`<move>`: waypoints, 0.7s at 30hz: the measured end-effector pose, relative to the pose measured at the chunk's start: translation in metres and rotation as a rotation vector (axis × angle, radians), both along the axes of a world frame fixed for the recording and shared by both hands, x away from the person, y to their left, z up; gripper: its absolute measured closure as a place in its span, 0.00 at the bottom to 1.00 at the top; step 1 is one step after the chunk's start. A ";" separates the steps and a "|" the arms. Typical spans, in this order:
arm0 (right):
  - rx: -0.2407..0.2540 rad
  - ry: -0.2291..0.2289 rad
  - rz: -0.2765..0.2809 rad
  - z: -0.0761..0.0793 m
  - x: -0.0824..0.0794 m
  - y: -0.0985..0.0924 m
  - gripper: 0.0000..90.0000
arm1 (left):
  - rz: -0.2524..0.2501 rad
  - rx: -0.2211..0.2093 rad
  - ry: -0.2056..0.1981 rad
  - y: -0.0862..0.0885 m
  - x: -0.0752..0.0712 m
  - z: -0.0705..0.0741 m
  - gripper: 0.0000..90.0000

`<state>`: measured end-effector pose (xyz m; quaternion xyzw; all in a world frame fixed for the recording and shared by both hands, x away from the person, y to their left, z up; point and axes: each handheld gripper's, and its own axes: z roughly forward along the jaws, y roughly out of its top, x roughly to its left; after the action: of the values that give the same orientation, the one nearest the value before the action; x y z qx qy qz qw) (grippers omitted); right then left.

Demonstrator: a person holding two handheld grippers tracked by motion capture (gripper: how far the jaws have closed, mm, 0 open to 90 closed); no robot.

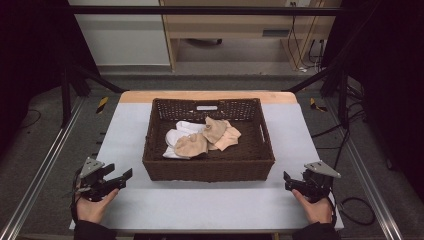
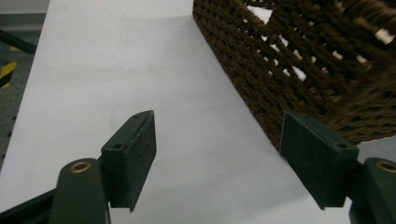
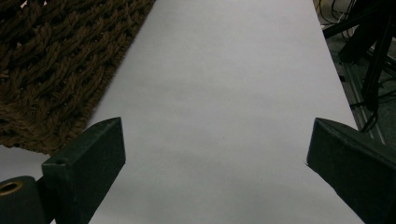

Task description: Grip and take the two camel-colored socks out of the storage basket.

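Now both grippers, left (image 1: 121, 178) and right (image 1: 290, 181), jaws spread and empty beside the basket (image 1: 208, 170), should reach over its rim for the socks (image 1: 202, 137).

Right gripper (image 3: 217, 163) jaws spread wide, nothing between, white table (image 3: 224, 93), woven basket (image 3: 56, 60) corner at left.

Basket (image 1: 208, 165) beside left gripper (image 2: 219, 156): dark rough woven wicker. Table cover (image 3: 224, 93) under jaws: smooth matt pale sheet. Pads (image 2: 140, 154): matt, grainy. Socks (image 1: 192, 145): soft cloth.
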<state>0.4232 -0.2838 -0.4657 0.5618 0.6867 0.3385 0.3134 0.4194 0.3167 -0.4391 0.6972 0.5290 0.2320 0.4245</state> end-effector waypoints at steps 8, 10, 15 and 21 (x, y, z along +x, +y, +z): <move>0.005 -0.009 0.001 0.001 0.000 0.000 0.05 | -0.003 -0.033 -0.044 -0.004 -0.006 0.018 0.36; 0.004 -0.008 0.003 0.000 0.001 0.001 0.05 | -0.006 -0.050 -0.065 -0.006 -0.008 0.026 0.39; -0.003 -0.001 0.010 0.000 0.000 0.001 0.05 | -0.032 -0.041 -0.090 -0.013 -0.003 0.040 0.43; -0.014 0.006 0.016 0.000 -0.001 0.001 0.05 | -0.057 -0.028 -0.133 -0.025 0.004 0.060 0.44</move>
<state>0.4224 -0.2823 -0.4661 0.5550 0.6945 0.3347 0.3125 0.4232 0.2918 -0.3792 0.6891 0.4827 0.2581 0.4749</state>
